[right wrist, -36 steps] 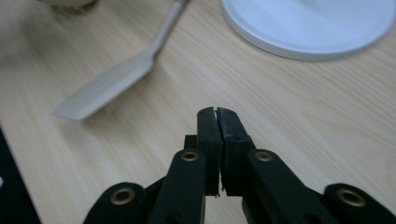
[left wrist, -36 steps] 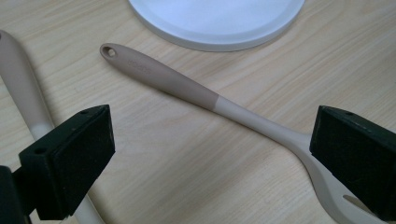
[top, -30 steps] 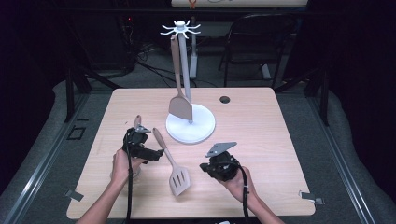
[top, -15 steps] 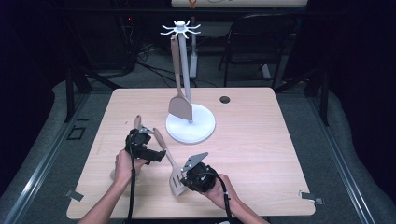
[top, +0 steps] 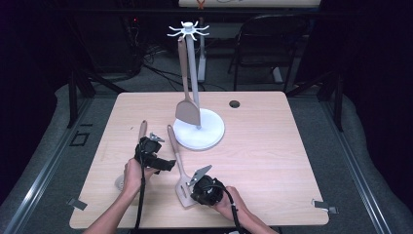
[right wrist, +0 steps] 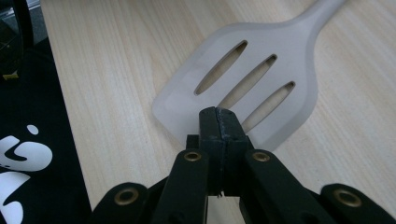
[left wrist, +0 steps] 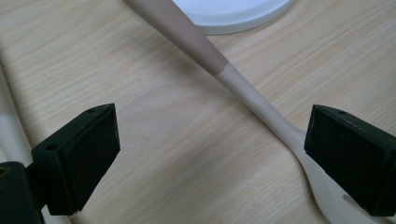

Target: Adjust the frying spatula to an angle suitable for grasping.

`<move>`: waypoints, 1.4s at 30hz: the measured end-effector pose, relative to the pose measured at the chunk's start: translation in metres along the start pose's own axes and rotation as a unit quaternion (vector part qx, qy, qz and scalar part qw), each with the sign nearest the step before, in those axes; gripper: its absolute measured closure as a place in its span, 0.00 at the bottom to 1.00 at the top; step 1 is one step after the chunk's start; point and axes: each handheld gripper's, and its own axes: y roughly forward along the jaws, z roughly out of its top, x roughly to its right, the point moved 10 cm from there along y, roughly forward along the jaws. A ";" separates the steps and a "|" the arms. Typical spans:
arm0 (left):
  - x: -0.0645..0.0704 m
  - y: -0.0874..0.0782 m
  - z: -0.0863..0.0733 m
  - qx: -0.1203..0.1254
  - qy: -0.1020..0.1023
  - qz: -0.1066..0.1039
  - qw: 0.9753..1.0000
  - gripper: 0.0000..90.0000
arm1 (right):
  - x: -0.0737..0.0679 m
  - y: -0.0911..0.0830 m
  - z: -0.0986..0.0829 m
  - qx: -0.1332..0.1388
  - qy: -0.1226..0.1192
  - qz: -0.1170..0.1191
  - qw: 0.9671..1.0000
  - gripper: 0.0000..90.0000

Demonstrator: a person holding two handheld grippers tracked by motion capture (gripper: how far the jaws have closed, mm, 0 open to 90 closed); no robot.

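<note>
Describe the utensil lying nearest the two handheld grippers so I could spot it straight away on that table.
Start at the white stand in the middle of the wooden table; a solid spatula hangs from it. Just in front of its base lies the slotted spatula, handle toward the stand, head toward the person. Three long slots in its flat pale head set it apart from the hanging one.
</note>
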 end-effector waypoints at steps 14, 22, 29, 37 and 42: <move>0.004 0.025 0.005 -0.005 -0.016 -0.017 1.000 0.11 | 0.001 0.004 -0.005 -0.001 0.006 0.007 1.000 1.00; 0.003 0.040 0.008 -0.009 -0.029 -0.024 0.999 0.21 | 0.001 0.004 -0.005 0.001 0.003 0.009 1.000 1.00; 0.001 0.050 0.011 -0.010 -0.045 -0.039 0.998 0.32 | 0.001 0.004 -0.005 0.003 0.006 0.012 1.000 1.00; 0.003 0.060 0.013 -0.017 -0.065 -0.050 0.996 0.47 | 0.001 0.004 -0.005 0.004 0.004 0.012 1.000 1.00; 0.007 0.059 0.014 -0.014 -0.064 -0.058 0.996 0.58 | 0.001 0.004 -0.005 0.001 0.006 0.013 1.000 1.00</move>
